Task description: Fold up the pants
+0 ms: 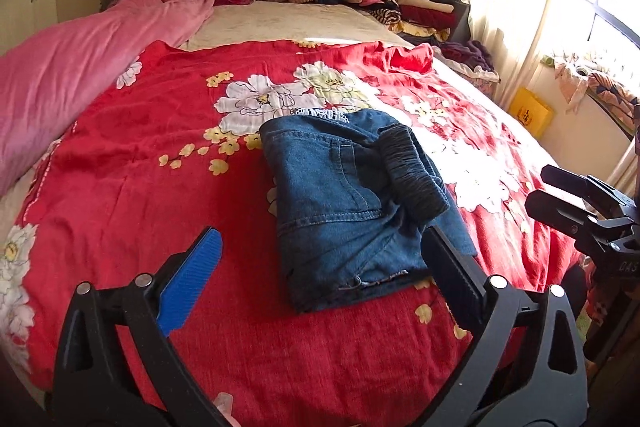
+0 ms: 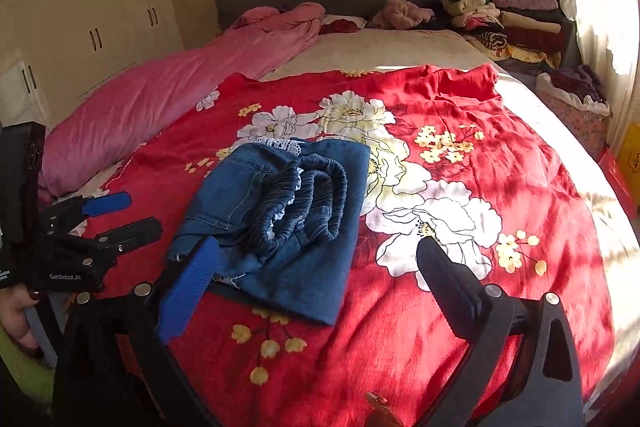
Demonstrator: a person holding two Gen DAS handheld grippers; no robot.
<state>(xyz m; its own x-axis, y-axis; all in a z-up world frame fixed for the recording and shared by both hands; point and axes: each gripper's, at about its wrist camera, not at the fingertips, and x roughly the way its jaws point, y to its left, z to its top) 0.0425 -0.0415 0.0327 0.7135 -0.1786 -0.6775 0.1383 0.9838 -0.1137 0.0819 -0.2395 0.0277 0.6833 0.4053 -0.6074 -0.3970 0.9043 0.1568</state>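
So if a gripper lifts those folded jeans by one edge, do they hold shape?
Probably not. The jeans are soft denim in loose layers, so they would likely droop and unfold. The gathered elastic waistband lies on top and may slide off. They look fairly heavy.

The left gripper is held low at the near edge of the scene, its two fingers spread wide apart and pointing forward, with nothing between them. The right gripper is at the same height just to its right, its fingers also spread wide and holding nothing. A hand grips the left gripper's handle from below.
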